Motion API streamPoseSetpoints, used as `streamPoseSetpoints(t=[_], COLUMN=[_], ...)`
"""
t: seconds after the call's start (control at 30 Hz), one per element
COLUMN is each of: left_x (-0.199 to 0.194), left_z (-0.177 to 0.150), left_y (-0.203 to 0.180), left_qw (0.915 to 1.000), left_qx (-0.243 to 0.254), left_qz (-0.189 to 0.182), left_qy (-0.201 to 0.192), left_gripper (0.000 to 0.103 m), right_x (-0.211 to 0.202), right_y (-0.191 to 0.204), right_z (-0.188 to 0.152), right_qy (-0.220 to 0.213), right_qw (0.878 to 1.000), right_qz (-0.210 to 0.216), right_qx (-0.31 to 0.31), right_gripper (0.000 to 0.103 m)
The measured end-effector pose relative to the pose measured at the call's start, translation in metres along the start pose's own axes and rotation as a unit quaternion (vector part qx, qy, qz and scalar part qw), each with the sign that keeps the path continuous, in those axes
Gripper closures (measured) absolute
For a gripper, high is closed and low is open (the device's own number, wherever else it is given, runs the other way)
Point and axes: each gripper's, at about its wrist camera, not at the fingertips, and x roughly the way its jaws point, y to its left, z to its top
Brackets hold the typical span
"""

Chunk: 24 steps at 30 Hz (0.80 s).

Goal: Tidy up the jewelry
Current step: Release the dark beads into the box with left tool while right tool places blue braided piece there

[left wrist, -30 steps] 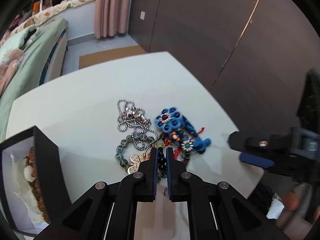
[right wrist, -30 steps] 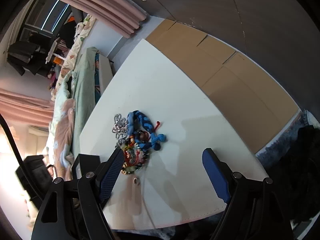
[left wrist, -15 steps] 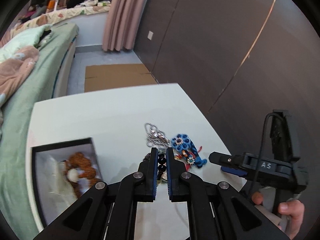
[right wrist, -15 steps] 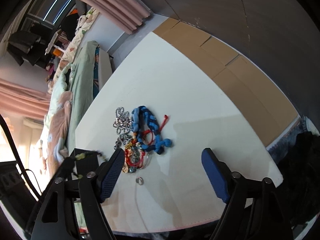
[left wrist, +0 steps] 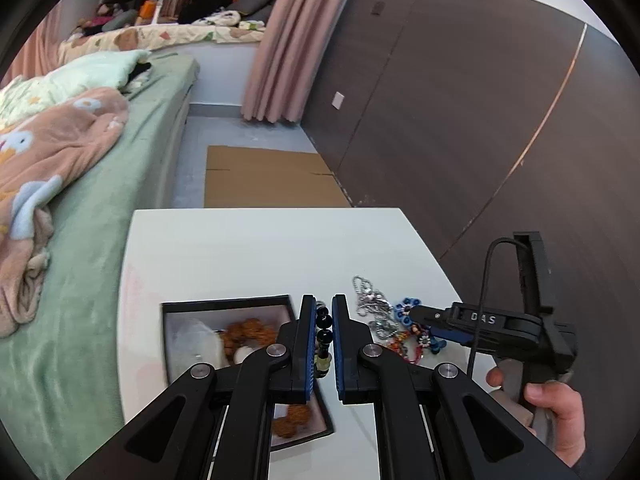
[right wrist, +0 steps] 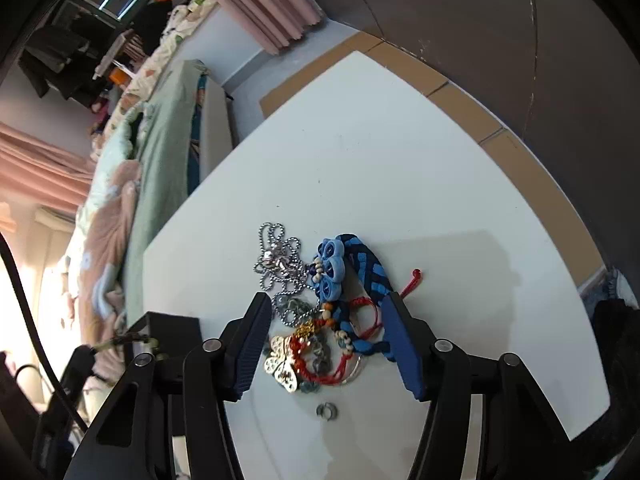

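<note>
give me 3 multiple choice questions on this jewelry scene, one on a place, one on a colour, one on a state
1. Where does the box sit relative to the jewelry pile?
A. on the bed side of it
B. on the wall side of it
C. on top of it

2. What colour is the flower knot in the pile?
A. green
B. blue
C. yellow

3. What state are the left tongs in?
A. wide open, holding nothing
B. shut on a bead string
C. shut on a ring

Answers:
1. A, the left view shows the box between the pile and the bed.
2. B, the right view shows it light blue.
3. B, dark beads sit clamped between its fingers, while the right tongs stand open over the pile.
</note>
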Motion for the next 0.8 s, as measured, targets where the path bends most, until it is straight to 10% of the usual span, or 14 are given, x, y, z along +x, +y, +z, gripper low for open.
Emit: streamPoseSetpoints(t=[0.17,0.27,0.67,0.7,0.8], left_x=[-0.011,-0.017,-0.022,-0.020,-0.014], left_z=[0.000,0.000,0.003,0.003,0.002], left_y=[0.014,0.023,0.041,0.040,0.047], left_qw=[0.9999,0.9997,0.9992,0.9992,0.9985], left_qx=[-0.010,-0.018,-0.040,-0.038,-0.050], left_qz=[0.005,0.009,-0.006,-0.004,0.011], left_qy=[-0.008,-0.013,-0.005,0.002,0.019], left_gripper=[0.095,0.095,0.094,0.087,0.020], right_x=[0.009,0.014,-0.029,-0.035,-0.046], right_y=[0.003,0.000,0.014,0.019,0.036], right_z=[0.010,0.011,-0.006,-0.009,-0.015], right_qy=[-0.006,0.004,-0.064,-0.072,-0.090], right_qw=[1.000,1.000,0.994,0.993,0.986], right_qz=[-0.017,-0.010,0.083,0.097,0.137], right_qx=[0.001,0.006,0.005,-0.003,-0.028], right_gripper=[0.052,0.091,0.093,0.093,0.093])
